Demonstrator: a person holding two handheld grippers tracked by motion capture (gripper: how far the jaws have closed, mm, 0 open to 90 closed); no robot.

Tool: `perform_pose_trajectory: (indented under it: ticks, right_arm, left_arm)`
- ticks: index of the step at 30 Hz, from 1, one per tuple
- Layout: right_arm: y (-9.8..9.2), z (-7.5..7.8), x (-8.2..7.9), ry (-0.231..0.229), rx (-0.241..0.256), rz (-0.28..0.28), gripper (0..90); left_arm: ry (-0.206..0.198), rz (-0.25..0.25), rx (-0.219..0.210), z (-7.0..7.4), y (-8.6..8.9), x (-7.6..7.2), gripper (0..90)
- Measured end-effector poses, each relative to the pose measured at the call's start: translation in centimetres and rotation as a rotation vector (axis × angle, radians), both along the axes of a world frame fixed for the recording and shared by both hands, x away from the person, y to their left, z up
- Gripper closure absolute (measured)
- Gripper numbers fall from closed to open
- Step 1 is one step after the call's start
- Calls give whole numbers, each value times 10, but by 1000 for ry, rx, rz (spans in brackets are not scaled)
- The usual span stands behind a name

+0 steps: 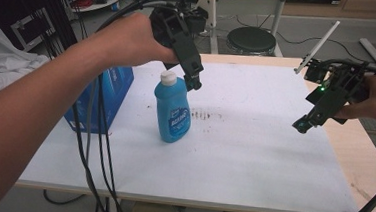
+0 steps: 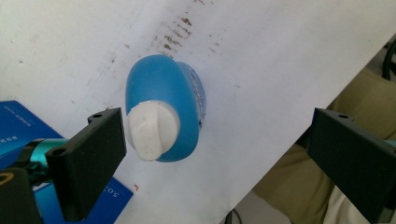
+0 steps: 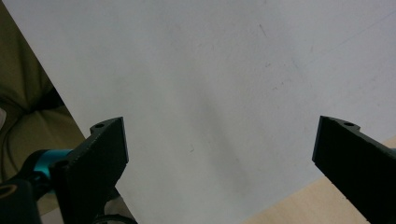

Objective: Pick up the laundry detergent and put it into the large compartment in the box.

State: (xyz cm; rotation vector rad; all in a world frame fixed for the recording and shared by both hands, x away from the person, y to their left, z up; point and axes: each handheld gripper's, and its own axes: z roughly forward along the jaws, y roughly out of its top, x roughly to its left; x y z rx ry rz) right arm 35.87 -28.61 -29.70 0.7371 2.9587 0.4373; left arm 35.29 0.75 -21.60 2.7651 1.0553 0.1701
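At the far left of my high view a blue box (image 1: 110, 93) sits at the edge of the white sheet (image 1: 252, 155) that covers the table. Just to its right stands the blue bottle (image 1: 172, 112), upright, with its white cap (image 1: 168, 77) on top and a smear of brown marks (image 1: 206, 115) on the sheet beside it. My left gripper (image 1: 193, 81) hangs over the bottle, tips just beside the cap. Through the left gripper view I see its jaws spread wide, gripping nothing; the cap (image 2: 152, 131) lies close to one jaw and well apart from the other. Over at the right edge, my right gripper (image 1: 302, 125) is held above the sheet, clear of everything. In the right gripper view its jaws stand wide apart and empty over bare sheet (image 3: 224, 93).
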Motion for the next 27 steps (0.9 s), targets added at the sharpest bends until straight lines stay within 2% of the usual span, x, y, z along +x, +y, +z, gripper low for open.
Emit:
perform_pose_trajectory:
  ticks: [3,15,24,27]
  right_arm:
    - [0,-1,1,0,-2,1,25]
    - [3,-3,5,4,-4,1,25]
    - [2,-5,9,8,-7,0,25]
    - [3,-5,9,13,-9,-4,25]
  left_arm:
    - [-8,36,-25,-2,6,4,49]
    - [-11,58,-72,-13,18,15,49]
    - [-7,69,-72,-25,23,21,49]
    - [-2,74,-65,-34,23,23,49]
